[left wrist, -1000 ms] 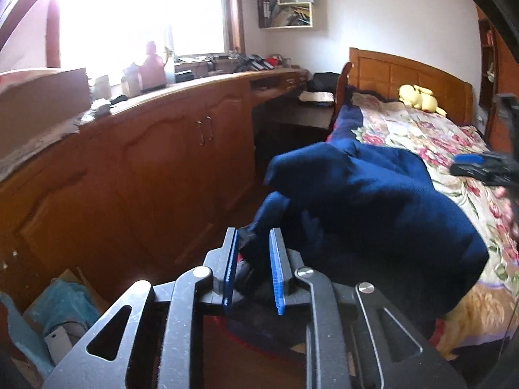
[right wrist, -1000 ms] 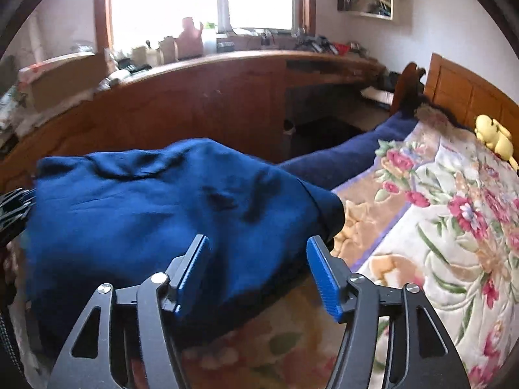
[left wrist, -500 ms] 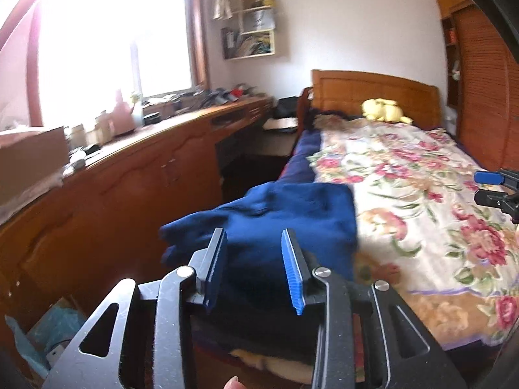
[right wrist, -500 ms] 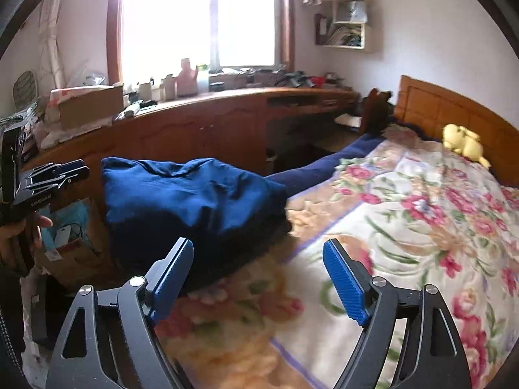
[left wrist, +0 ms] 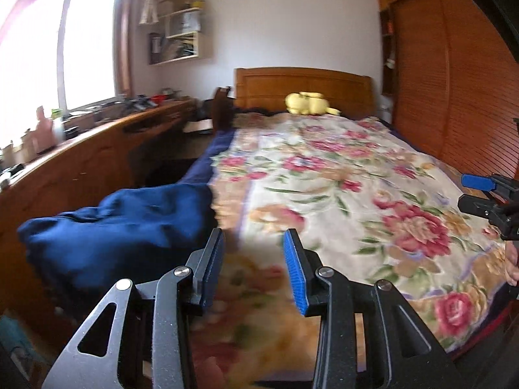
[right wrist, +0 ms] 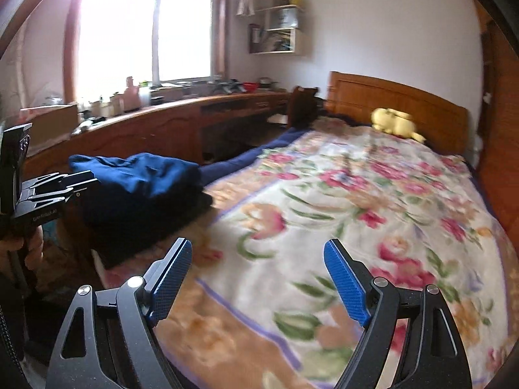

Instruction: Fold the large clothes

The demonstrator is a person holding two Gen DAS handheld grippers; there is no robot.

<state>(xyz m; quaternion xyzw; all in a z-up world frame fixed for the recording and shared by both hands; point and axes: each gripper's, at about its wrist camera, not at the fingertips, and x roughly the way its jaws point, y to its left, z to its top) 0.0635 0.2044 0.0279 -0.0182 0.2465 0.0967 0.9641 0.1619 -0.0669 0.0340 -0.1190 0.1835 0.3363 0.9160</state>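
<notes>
Left wrist view: the left gripper, fingers parted and empty, hangs over the floral blanket; the folded blue garment lies at the bed's left edge. Right wrist view: the right gripper, spread wide, grips nothing, garment well to its left.

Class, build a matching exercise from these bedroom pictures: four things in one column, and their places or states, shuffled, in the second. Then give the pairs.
Things:
1. blue garment
2. yellow plush
3. left gripper
4. shelf

Places or states:
A. on the wall beside the window
B. by the headboard
C. open, holding nothing
D. folded at the bed's near corner, cabinet side

Pairs: 1-D, 2-B, 3-C, 4-A
</notes>
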